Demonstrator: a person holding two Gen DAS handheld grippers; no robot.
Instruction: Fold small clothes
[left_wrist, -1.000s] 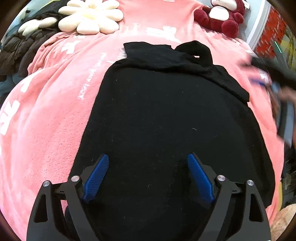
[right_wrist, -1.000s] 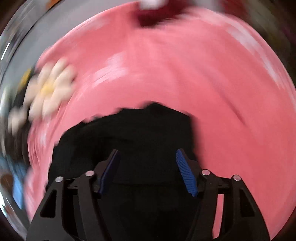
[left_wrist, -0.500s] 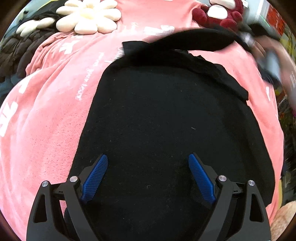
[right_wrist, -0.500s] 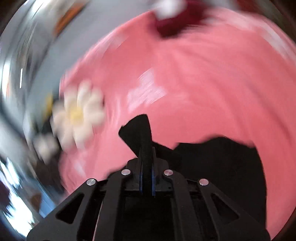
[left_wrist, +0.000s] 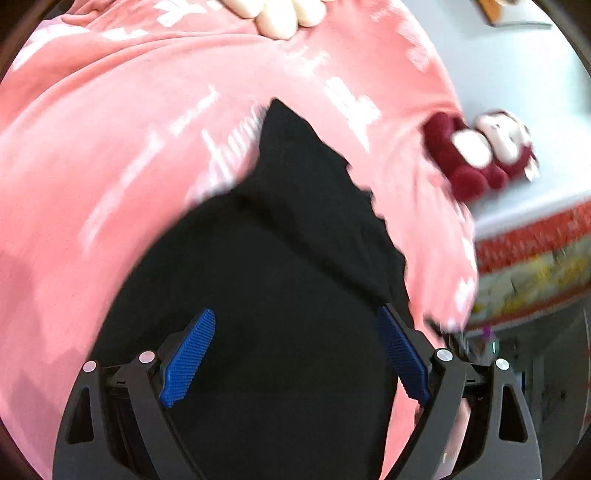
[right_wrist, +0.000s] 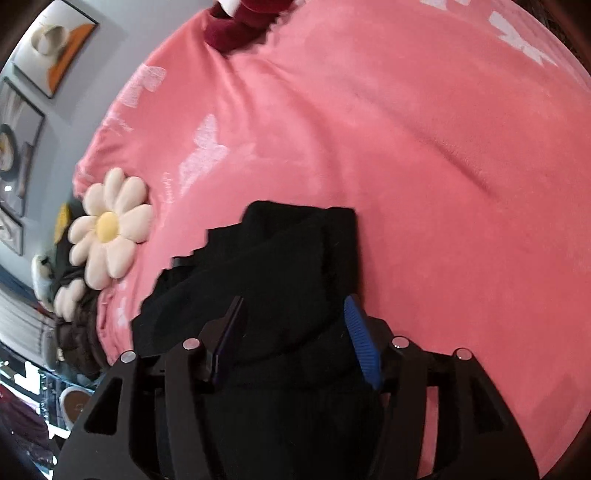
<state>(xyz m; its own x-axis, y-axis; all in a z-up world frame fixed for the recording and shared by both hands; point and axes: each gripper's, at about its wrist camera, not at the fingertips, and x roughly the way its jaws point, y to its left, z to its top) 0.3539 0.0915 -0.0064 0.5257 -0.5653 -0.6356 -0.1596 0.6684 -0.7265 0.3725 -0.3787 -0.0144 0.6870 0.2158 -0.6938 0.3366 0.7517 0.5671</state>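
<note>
A black garment (left_wrist: 280, 280) lies on a pink blanket (left_wrist: 110, 155), with a sleeve or top part folded over its body. My left gripper (left_wrist: 295, 354) is open just above the garment's lower part, its blue pads (left_wrist: 188, 358) apart and empty. In the right wrist view the same garment (right_wrist: 280, 266) shows bunched in a fold. My right gripper (right_wrist: 295, 339) is open over that fold, holding nothing.
A white flower cushion (right_wrist: 109, 227) lies left of the garment on the blanket (right_wrist: 424, 147). A dark red plush toy (left_wrist: 476, 155) sits at the blanket's far right edge. A pile of dark clothes (right_wrist: 77, 325) lies beyond the flower. Framed pictures (right_wrist: 51, 48) hang on the wall.
My right gripper, shut on a part of the black garment half a second ago, has opened and let it go on the garment. My left gripper has swung right, still open.
</note>
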